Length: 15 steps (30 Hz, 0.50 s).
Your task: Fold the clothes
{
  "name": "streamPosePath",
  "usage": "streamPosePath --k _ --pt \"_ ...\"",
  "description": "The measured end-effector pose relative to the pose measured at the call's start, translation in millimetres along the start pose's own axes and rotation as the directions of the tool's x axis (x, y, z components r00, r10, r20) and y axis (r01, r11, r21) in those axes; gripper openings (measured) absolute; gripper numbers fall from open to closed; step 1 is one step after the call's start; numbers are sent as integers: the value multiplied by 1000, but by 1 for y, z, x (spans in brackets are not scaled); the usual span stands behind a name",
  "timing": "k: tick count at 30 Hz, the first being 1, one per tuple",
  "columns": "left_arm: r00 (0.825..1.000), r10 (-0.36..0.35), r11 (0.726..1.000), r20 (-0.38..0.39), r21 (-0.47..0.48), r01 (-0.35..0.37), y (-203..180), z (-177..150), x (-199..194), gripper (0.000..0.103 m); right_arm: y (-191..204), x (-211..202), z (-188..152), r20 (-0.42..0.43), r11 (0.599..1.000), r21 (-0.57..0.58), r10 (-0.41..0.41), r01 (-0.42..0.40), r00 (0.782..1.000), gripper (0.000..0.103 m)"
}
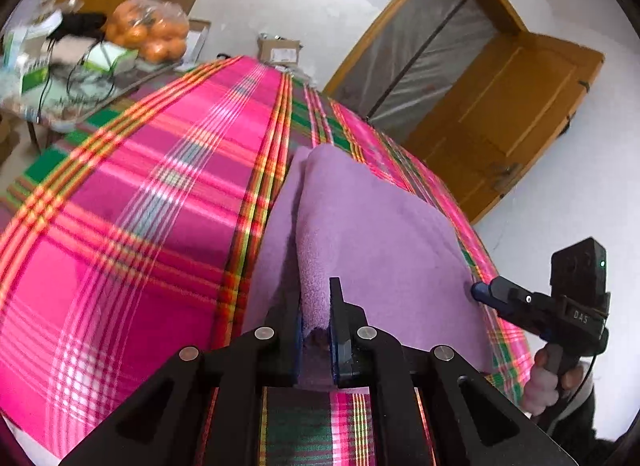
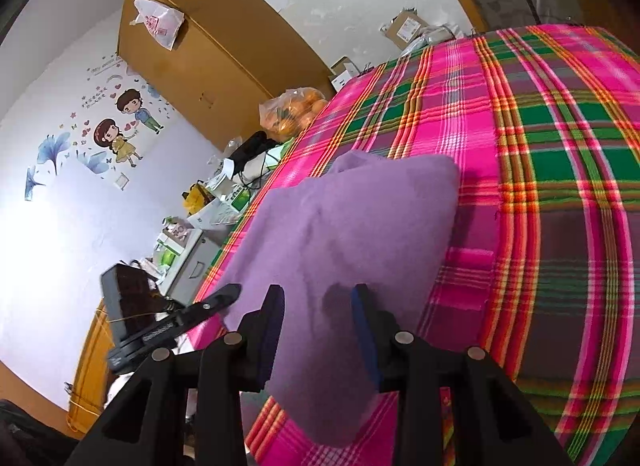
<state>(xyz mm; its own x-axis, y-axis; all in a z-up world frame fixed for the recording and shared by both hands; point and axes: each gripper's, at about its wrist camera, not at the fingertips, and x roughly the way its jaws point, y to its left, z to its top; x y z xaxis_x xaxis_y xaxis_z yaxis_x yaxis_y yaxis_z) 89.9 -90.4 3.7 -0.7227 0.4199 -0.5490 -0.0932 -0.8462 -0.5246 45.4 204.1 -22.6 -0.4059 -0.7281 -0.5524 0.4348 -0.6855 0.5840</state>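
Partway through, by the look of it; purple garment [image 1: 372, 225] doubled over at least once on plaid-covered bed [image 1: 132, 201], further folds likely left; left gripper [image 1: 316, 330] jaws narrow, pinching a raised fold; right gripper [image 2: 318, 330] jaws wide, cloth between, unclamped; bed edge close beside both; bare plaid beyond.

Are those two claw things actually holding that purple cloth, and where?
The left gripper pinches the purple cloth's near edge. The right gripper's jaws straddle it; whether they grip is unclear.
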Motion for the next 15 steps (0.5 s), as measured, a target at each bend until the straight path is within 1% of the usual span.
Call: streamPosePath --k 3,4,5,6,7,8,12,14,15 --pt "1000 1 1000 -6 -2 -1 5 -1 1 10 -1 1 -2 8 999 -35 -30 31 1000 33" --pt "1000 -2 1000 -8 -5 2 7 -2 2 11 -3 5 -2 5 997 -58 -58 58 998 26" --pt "1000 -7 1000 -10 -10 6 9 -3 2 11 -6 9 -3 -1 992 -82 -93 93 996 13" --pt "1000 -11 1000 -11 -14 11 11 -4 3 11 -9 12 -3 -6 989 -87 -122 121 993 7" --pt "1000 -11 1000 -10 -17 11 13 -4 2 12 -11 11 -3 -2 987 -84 -136 135 991 4" --pt "1000 -9 1000 -8 -19 9 14 -3 0 14 -11 9 -2 10 985 -87 -148 148 989 4" --pt "1000 26 1000 16 -12 -25 13 3 -17 14 -12 2 3 54 975 -98 -193 198 980 5" --pt "997 50 998 54 19 -51 4 8 -29 11 -13 0 6 64 974 -98 -198 204 978 5" --pt "996 50 998 69 37 -53 -2 12 -32 11 -13 0 8 69 973 -98 -201 207 977 6"
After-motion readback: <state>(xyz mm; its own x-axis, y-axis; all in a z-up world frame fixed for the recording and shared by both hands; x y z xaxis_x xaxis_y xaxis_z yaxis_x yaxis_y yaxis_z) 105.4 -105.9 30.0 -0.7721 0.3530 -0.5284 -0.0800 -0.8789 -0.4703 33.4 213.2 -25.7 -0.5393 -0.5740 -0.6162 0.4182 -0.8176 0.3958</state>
